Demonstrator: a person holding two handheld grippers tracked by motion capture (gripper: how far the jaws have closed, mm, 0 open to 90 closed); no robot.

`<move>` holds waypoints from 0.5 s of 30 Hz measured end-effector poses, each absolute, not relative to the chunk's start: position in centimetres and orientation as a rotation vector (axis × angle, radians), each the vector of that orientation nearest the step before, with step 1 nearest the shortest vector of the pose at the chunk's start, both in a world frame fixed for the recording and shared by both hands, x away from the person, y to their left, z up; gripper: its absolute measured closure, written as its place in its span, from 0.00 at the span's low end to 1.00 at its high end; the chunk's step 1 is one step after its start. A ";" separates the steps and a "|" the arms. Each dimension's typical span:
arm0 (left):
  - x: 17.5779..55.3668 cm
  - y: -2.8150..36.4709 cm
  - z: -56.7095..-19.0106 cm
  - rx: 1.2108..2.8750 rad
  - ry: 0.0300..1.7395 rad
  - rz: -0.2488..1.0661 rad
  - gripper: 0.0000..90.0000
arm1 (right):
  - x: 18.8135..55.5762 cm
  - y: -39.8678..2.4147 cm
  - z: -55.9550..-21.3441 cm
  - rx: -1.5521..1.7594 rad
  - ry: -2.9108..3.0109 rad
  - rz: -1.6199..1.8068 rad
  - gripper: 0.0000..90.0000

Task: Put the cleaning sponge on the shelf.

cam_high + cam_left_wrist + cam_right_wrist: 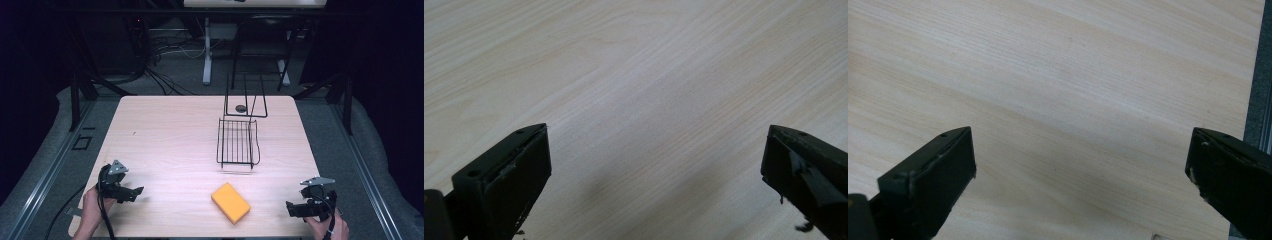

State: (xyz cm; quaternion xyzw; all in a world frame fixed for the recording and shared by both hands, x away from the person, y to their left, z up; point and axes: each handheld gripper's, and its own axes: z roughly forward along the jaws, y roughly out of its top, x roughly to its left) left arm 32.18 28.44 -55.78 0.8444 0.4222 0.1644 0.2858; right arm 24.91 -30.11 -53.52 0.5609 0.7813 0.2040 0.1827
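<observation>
We see the yellow sponge [230, 202] lying flat near the front edge of the table [165, 130], between our two grippers and touched by neither. Our left gripper [134, 192] sits by the front left corner and our right gripper [292, 209] by the front right corner, both with jaws spread wide over bare wood. Behind the sponge, a black wire rack [238, 142] stands toward the back edge.
</observation>
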 end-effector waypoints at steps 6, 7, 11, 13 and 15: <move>32.4 28.3 -56.2 2.278 1.136 0.409 0.00 | 24.9 -29.4 -53.4 1.554 2.243 0.565 0.00; 32.4 28.3 -56.2 2.278 1.136 0.409 0.00 | 24.9 -29.4 -53.4 1.554 2.243 0.565 0.00; 32.3 28.0 -56.2 2.298 1.130 0.447 0.00 | 24.9 -28.6 -53.0 1.533 2.268 0.562 0.00; 32.3 28.0 -56.2 2.291 1.133 0.443 0.00 | 24.9 -27.9 -52.6 1.512 2.290 0.555 0.00; 32.3 27.9 -56.3 2.304 1.133 0.437 0.00 | 24.9 -27.3 -52.4 1.497 2.318 0.543 0.00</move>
